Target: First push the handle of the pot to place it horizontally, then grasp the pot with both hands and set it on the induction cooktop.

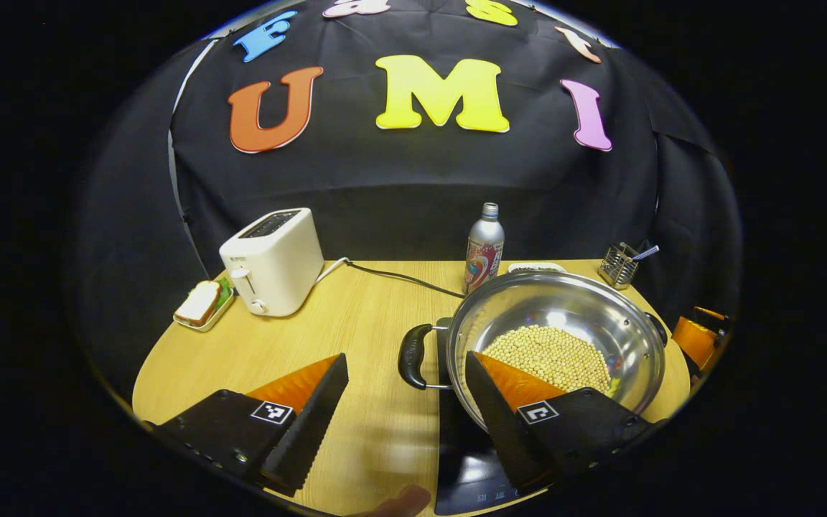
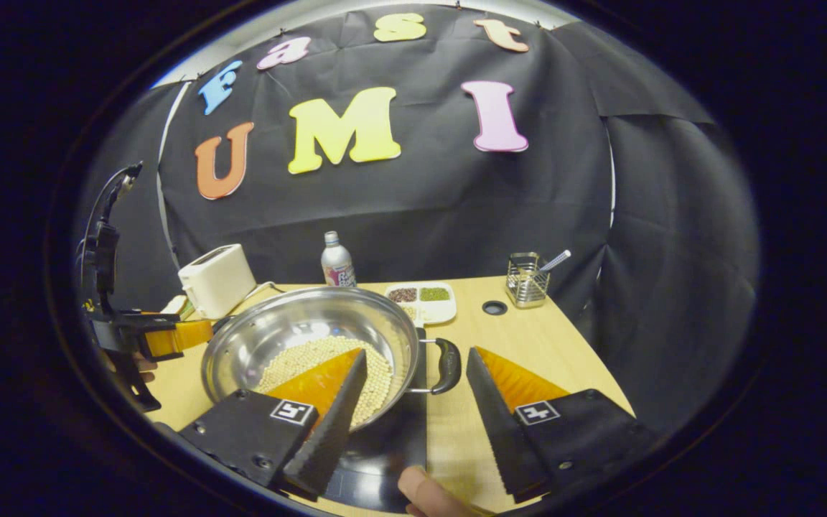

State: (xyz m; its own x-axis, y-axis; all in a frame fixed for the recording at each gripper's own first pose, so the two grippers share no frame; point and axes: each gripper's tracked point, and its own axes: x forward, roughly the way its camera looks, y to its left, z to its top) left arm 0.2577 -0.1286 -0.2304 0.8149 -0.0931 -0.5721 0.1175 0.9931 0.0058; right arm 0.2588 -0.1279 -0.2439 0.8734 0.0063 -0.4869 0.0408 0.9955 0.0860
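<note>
Seemingly the pot [image 1: 553, 337] is already set on the induction cooktop [image 1: 467, 459] near the bench's front edge, handles level, both left gripper [image 1: 406, 402] and right gripper [image 2: 413, 398] spread apart, gripping nothing; retreat is judged left.

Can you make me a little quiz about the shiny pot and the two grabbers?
1. True or false: the pot is empty.
2. What does the pot sit on? A) the toaster B) the black induction cooktop C) bare table
3. Fill in: the left gripper has its fingers on either side of the pot's black ____, and the right gripper does the same on its side.

Key: 1 false, pale beans lie in it. 2 B. 3 handle; both grippers are open, not touching.
</note>
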